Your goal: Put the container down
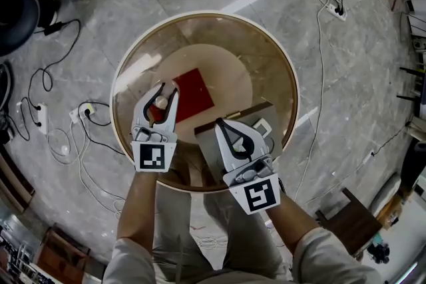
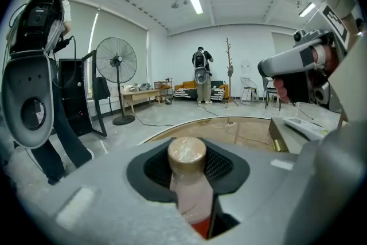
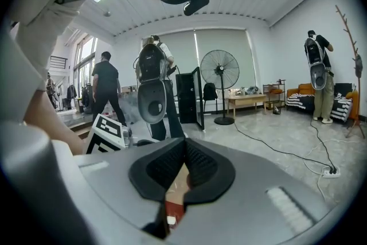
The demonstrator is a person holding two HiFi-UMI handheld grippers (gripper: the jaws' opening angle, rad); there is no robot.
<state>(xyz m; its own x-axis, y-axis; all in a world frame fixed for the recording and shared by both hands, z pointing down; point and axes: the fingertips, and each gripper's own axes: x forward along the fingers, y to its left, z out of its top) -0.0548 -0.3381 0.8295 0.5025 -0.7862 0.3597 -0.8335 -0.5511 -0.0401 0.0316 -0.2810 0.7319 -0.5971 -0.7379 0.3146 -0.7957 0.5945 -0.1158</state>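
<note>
The left tongs (image 1: 166, 88) are clamped on the container (image 1: 160, 102), a small pale bottle with a tan cap, held upright at the left edge of the red square (image 1: 196, 95), over the round glass worktop (image 1: 273, 63). Right of that square, the right tongs (image 1: 218, 123) are pinched together, holding nothing.

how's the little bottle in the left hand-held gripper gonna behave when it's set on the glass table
Probably tippy: the bottle looks slim and upright under a broad cap. Its shiny wrapped surface may be slippery. Being round, it could roll on the smooth glass table if knocked over.
</note>
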